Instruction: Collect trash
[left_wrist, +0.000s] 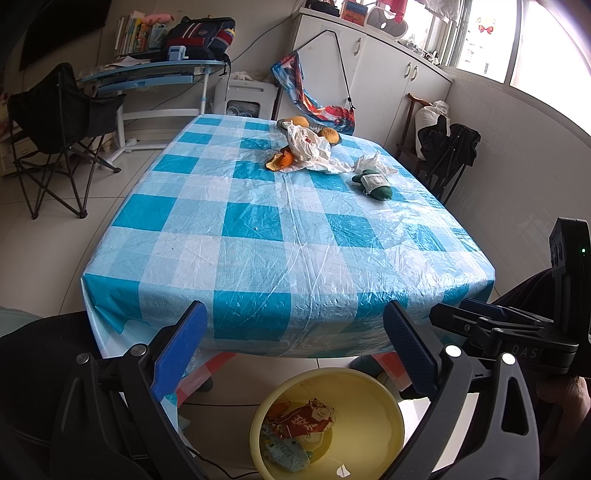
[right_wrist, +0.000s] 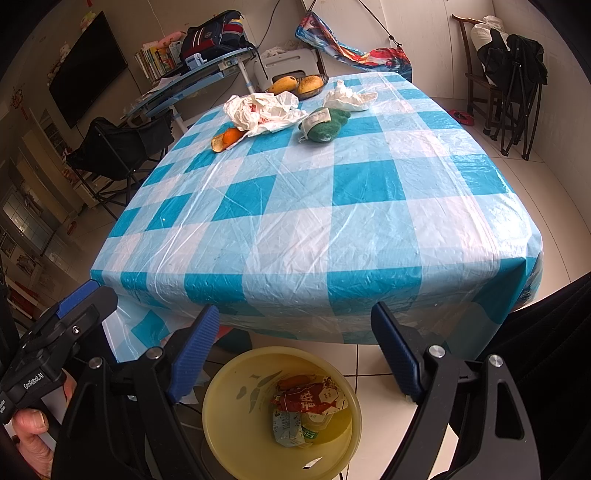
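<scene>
Two grippers: we hold both over the near edge of the surface, above the bin, and neither carries anything.
Left gripper (left_wrist: 295, 347): its jaws stand wide, nothing between them.
Right gripper (right_wrist: 295, 350): its jaws stand wide too, empty.
Bin (right_wrist: 221, 417): one yellow round bin on the floor, just below the near edge of the surface, under both grippers.
Done so far: we count one red printed wrapper (right_wrist: 314, 400) and one pale carton-like packet (right_wrist: 286, 428) in the bin, with a bit of something orange behind them; we judge the task part done.
Left to do, going left to right across the far half of the surface (right_wrist: 332, 229):
Orange peel (right_wrist: 226, 139): one piece, touching the edge of the plastic bag.
Plastic bag (right_wrist: 264, 110): one white crumpled bag with something red showing through.
Green item (right_wrist: 325, 125): one soft green thing with a white label, just beside the bag; whether it is trash we cannot tell.
Tissue (right_wrist: 349, 98): one crumpled white wad, just behind the green item.
Fruit dish (right_wrist: 321, 79): one dark dish at the far edge with two yellow-orange fruits, probably to stay.
Our estimate: three or four pieces remain, all well apart from the bin, so each calls for a long reach across the surface.
</scene>
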